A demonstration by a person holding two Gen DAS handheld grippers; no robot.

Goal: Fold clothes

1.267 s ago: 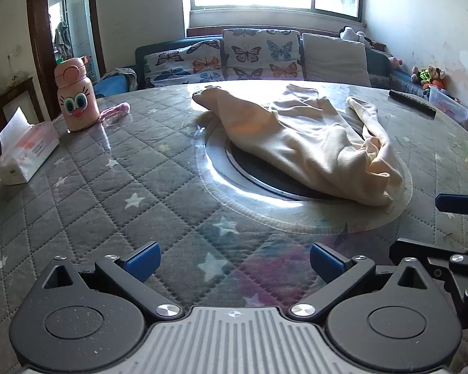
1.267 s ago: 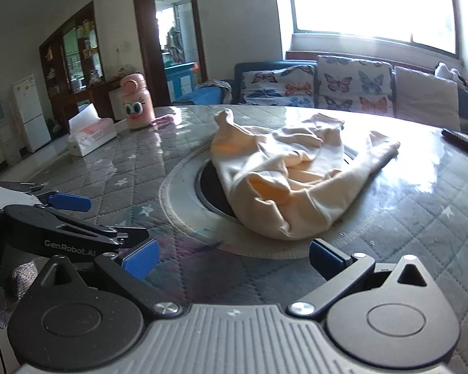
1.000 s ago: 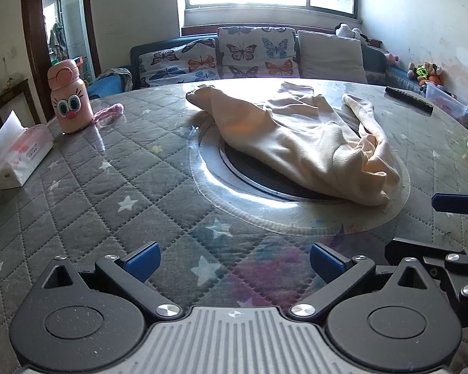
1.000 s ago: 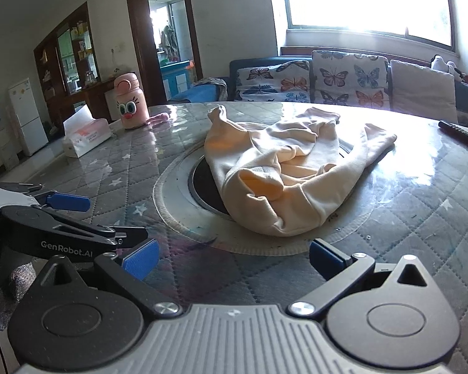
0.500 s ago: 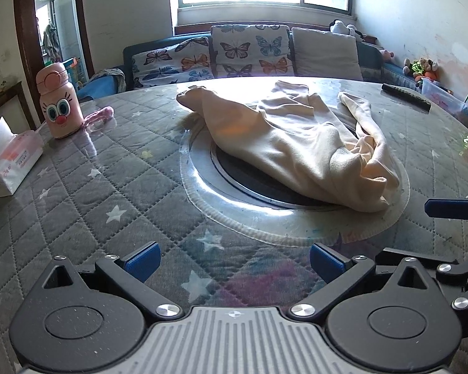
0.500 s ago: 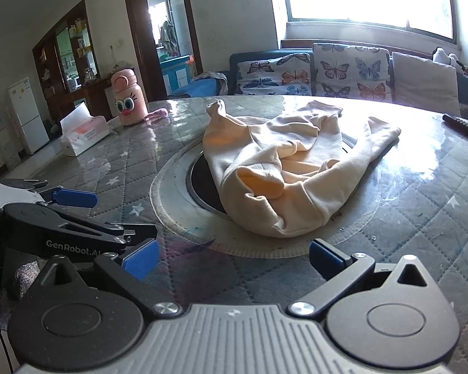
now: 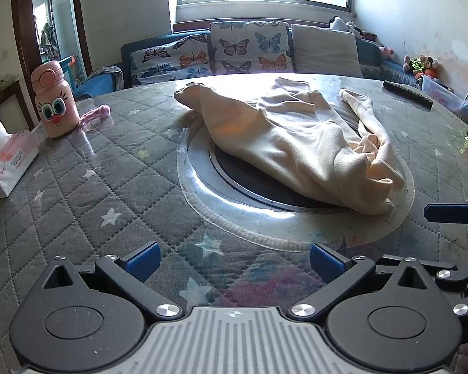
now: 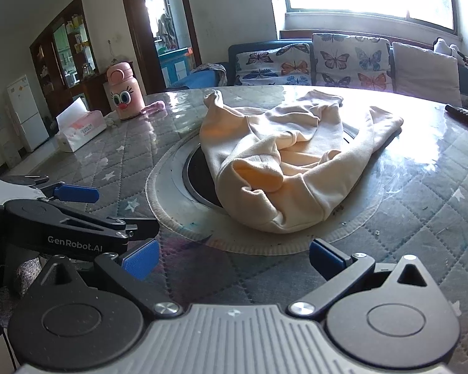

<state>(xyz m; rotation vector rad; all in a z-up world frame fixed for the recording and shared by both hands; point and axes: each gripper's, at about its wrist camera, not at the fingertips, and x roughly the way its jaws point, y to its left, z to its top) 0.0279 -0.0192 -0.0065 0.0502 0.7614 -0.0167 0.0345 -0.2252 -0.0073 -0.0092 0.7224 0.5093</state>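
A cream long-sleeved garment (image 7: 296, 143) lies crumpled in a heap over the dark round inset in the middle of the quilted grey table (image 7: 93, 193). Seen from the right wrist view, the garment (image 8: 284, 168) bunches toward me with one sleeve trailing back right. My left gripper (image 7: 232, 260) hovers open above the table's near side, short of the cloth, nothing between its blue pads. My right gripper (image 8: 231, 258) is open too, a little short of the heap's near edge. The left gripper (image 8: 75, 215) also shows at the left of the right wrist view.
A pink cartoon bottle (image 7: 54, 103) and a tissue box (image 7: 6, 162) stand at the table's far left. A black remote (image 7: 407, 95) lies at the far right edge. A sofa with butterfly cushions (image 7: 249, 50) runs behind the table.
Both grippers have eased forward toward the garment, which now looks slightly nearer. The cloth itself has not moved, and both grippers stayed open.
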